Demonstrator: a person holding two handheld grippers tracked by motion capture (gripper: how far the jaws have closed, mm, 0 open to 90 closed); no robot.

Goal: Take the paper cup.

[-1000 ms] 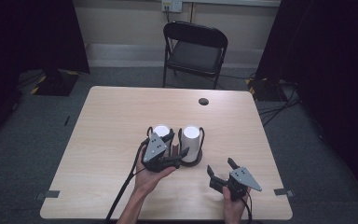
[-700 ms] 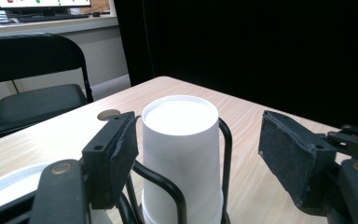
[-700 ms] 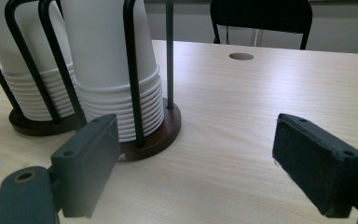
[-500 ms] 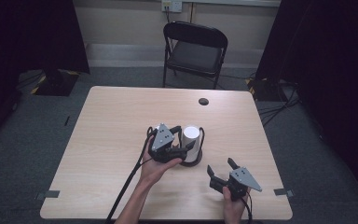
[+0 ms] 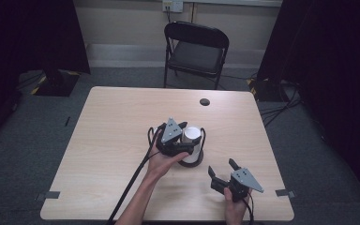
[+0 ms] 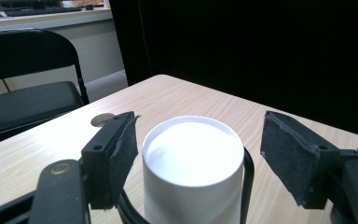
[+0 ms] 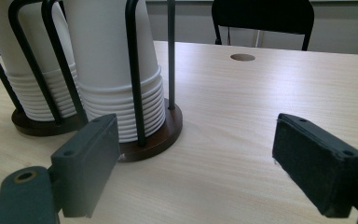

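Our left gripper straddles the upright cup stack mid-counter, fingers spread either side, untouching. Our right gripper, fingers spread, waits nearer, well right.

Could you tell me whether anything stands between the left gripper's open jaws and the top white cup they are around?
Nothing visible does. The left gripper has a jaw on each side of the top cup, with clear gaps; the rack wire sits lower.

Two cup stacks, two tongs, one chair
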